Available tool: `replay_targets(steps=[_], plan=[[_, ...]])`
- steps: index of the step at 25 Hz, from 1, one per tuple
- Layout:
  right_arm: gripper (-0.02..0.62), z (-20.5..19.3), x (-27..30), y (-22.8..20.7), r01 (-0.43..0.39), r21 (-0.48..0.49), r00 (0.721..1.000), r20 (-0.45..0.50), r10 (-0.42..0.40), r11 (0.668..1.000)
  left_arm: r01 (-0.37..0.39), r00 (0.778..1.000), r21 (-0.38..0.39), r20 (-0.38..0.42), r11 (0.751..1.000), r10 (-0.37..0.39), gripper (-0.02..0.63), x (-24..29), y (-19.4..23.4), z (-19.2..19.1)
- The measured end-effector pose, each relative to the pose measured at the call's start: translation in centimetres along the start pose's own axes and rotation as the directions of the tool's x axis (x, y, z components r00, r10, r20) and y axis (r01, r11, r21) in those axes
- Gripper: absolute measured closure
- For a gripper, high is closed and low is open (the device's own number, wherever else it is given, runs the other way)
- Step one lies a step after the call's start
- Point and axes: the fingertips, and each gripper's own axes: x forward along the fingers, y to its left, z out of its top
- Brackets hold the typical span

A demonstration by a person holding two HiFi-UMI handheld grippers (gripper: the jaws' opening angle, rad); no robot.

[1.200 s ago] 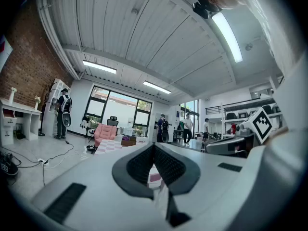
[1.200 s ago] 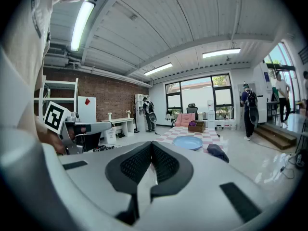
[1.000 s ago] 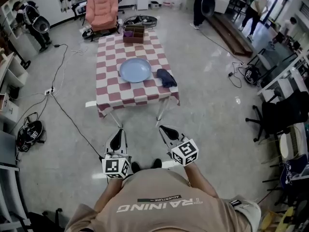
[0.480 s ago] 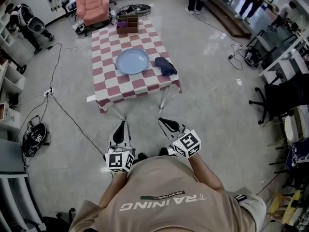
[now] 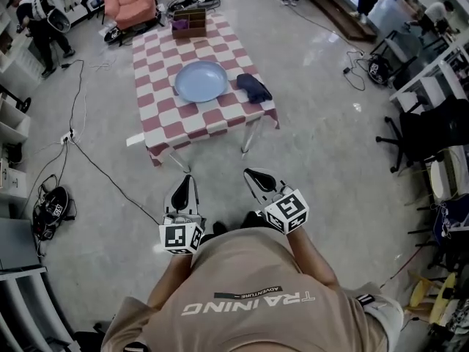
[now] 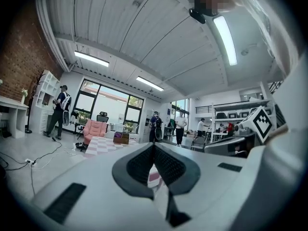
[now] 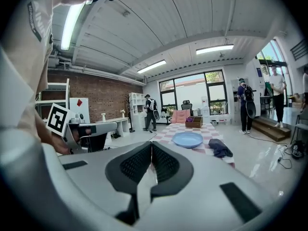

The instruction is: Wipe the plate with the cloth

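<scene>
While the person stands back on the open floor, well apart from the checked table (image 5: 212,127), both tools are carried low and side by side in front of the body, pointing roughly toward the work. The left gripper (image 5: 185,183) has its jaws pressed together with nothing between the pads, and the right gripper (image 5: 250,173) is the same: closed tight and empty. That suits a walk-up, since there is nothing within reach to take. The blue plate (image 5: 201,81) lies flat near the middle of the table, and the dark cloth (image 5: 253,88) sits crumpled just beside it on the person's right, close to the table edge, so the right tool looks the natural one to pick it up. The plate may then need steadying by the left, though that is only a judgement. A wooden box (image 5: 189,22) stands at the far end of the table, clear of both. Wiping has not begun; the first job is closing the gap to the table (cables trail across the floor to the left, away from the straight path) and then spreading the right jaws over the cloth.
</scene>
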Motion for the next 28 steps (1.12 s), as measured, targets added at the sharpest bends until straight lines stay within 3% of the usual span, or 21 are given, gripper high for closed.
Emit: replay_targets(steps=[11,20,28], plan=[[0.578,-0.4,2.1,-2.3,0.005,0.004,1.000,-0.030,-0.005,1.000,0.017,0.999,-0.032,-0.030,0.999,-0.018,0.591,3.4,1.0,-1.2],[0.577,1.7,5.4,-6.7,-0.094,-0.070,0.996,-0.019,0.092,0.993,-0.073,0.997,-0.003,-0.029,0.997,0.073,0.591,8.0,1.4,-0.3],[0.578,-0.4,5.7,-9.2,-0.173,-0.053,0.983,-0.069,0.169,0.984,-0.070,0.995,-0.003,-0.067,0.998,0.070,0.591,11.8,-1.6,-1.1]])
